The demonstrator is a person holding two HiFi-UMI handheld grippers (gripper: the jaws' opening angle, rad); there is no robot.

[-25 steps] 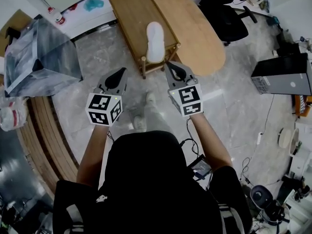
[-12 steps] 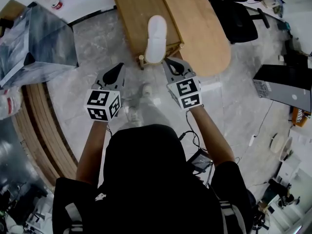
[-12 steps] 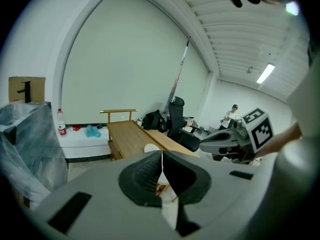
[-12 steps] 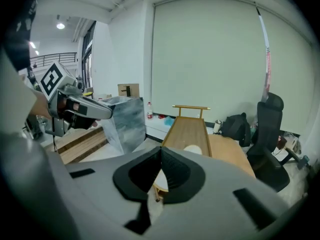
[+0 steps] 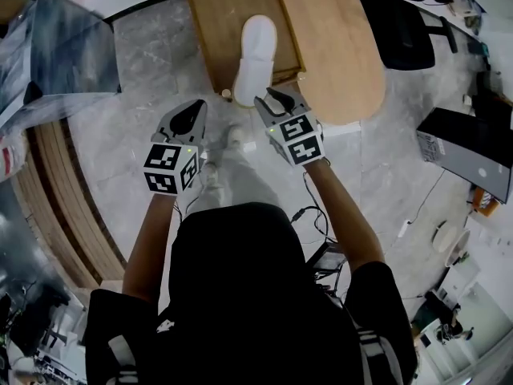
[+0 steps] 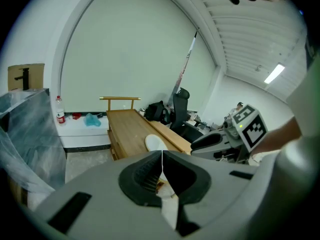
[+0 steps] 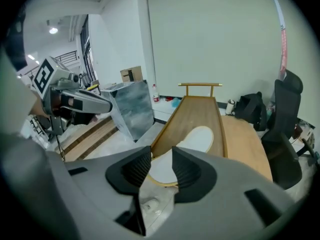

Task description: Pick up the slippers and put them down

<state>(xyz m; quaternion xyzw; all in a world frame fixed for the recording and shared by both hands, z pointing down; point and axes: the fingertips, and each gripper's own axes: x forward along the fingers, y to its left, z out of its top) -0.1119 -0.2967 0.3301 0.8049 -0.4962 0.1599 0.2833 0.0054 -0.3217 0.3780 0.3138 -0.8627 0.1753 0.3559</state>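
One white slipper (image 5: pixel 255 58) lies lengthwise on a low wooden bench (image 5: pixel 218 22), its near end at the bench's front edge. My right gripper (image 5: pixel 269 97) hovers just right of that near end. Its jaws have just been opening and stand a little apart with nothing between them; in the right gripper view the slipper (image 7: pixel 192 140) shows beyond the right gripper (image 7: pixel 161 166). My left gripper (image 5: pixel 193 113) hangs over the floor left of the bench corner, away from the slipper. In the left gripper view the left gripper (image 6: pixel 161 160) has its pads pressed together, empty, with the slipper (image 6: pixel 154 143) ahead.
A long oval wooden table top (image 5: pixel 341 46) lies right of the bench, with a black office chair (image 5: pixel 405 26) beyond. A plastic-wrapped box (image 5: pixel 56 54) and curved wooden steps (image 5: pixel 68 207) stand at the left. A dark case (image 5: pixel 473 147) sits at right. The person's feet (image 5: pixel 234 137) stand below the grippers.
Both grippers have sunk and moved forward toward the bench's front edge. The right gripper's jaws have parted from shut; the left ones stay shut.
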